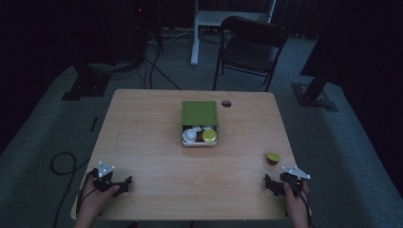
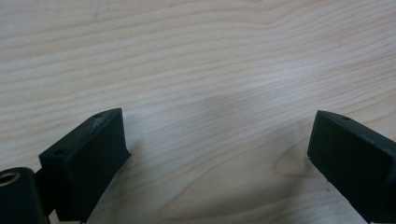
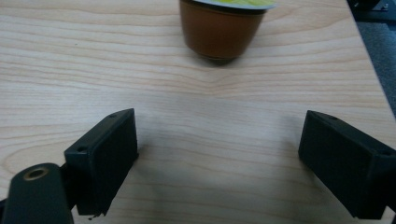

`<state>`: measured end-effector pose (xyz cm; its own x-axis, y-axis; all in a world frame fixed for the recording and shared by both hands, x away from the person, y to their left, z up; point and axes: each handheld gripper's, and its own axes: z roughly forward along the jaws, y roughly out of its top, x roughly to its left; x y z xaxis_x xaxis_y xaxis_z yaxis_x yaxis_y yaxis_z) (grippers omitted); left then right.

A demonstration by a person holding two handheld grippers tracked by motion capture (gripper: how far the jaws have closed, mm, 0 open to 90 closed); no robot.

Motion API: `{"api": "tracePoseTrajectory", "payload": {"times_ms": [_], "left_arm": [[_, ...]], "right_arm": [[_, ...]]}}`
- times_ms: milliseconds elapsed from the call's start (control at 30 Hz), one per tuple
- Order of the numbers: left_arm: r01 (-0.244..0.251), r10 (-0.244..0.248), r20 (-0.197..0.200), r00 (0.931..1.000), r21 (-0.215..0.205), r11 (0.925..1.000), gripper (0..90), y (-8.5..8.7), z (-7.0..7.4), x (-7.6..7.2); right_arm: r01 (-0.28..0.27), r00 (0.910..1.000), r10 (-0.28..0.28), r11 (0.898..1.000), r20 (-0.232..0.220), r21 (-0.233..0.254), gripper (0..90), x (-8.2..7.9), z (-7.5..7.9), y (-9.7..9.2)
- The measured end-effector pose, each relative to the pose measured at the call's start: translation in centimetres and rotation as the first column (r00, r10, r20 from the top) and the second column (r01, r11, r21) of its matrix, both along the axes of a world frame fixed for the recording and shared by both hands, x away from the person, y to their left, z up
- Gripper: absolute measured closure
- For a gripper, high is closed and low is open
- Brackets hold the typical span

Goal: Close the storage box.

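A small brown capsule cup [image 1: 273, 158] with a yellow-green foil lid stands near the table's right edge. It sits just ahead of my right gripper [image 1: 281, 183]. In the right gripper view the cup [image 3: 222, 32] is upright beyond the gripper [image 3: 219, 116], whose jaws stand wide apart on bare wood. My left gripper [image 1: 113, 183] rests near the front left corner. Its jaws are spread with nothing between them [image 2: 218, 116]. At the table's middle sits a white box [image 1: 184, 140] holding a white capsule [image 1: 191, 135] and a yellow-green one [image 1: 209, 135]. Its green lid [image 1: 199, 113] covers the far part.
The wooden table [image 1: 142, 142] has a cable hole [image 1: 226, 103] behind the box. A dark folding chair [image 1: 252, 45] stands beyond the far edge. Cables [image 1: 62, 164] lie on the floor at the left. Bare wood separates the grippers from the box.
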<state>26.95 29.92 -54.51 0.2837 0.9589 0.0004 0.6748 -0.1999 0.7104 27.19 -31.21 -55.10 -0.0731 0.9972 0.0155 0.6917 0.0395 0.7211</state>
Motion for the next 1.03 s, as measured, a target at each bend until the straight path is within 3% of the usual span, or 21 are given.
{"api": "tracePoseTrajectory", "payload": {"times_ms": [200, 300, 400, 500, 700, 1033], "left_arm": [[-0.058, 0.058, -0.016, 0.9982, 0.015, 0.9982, 4.9, 0.3, -0.1, -0.1], [-0.074, 0.074, -0.003, 0.9973, 0.04, 0.9965, 4.9, 0.0, -0.1, -0.3], [-0.104, 0.104, 0.0, 0.9946, 0.039, 0.9938, 4.8, -0.2, -0.1, -0.3], [-0.14, 0.14, -0.02, 0.9899, 0.016, 0.99, 4.5, -0.2, -0.1, -0.2], [-0.205, 0.205, -0.022, 0.9784, 0.017, 0.9786, 2.8, -0.5, -0.2, -0.2], [-0.232, 0.233, -0.022, 0.9723, 0.016, 0.9725, 2.8, -0.7, -0.2, -0.1]], "right_arm": [[0.005, 1.0, -0.005, 1.0, 0.0, 0.0, 11.3, -0.2, 0.0, -0.3], [0.006, 1.0, -0.006, 1.0, 0.0, 0.0, 11.1, -0.2, 0.0, -0.3], [0.006, 1.0, -0.006, 1.0, -0.001, 0.001, 11.2, -0.2, 0.0, -0.3], [0.007, 1.0, -0.007, 1.0, 0.0, 0.001, 11.2, -0.2, 0.0, -0.3], [0.009, 1.0, -0.009, 1.0, 0.0, 0.001, 11.2, -0.2, 0.0, -0.3], [0.01, 1.0, -0.01, 1.0, 0.0, 0.001, 11.2, -0.2, 0.0, -0.3]]}}
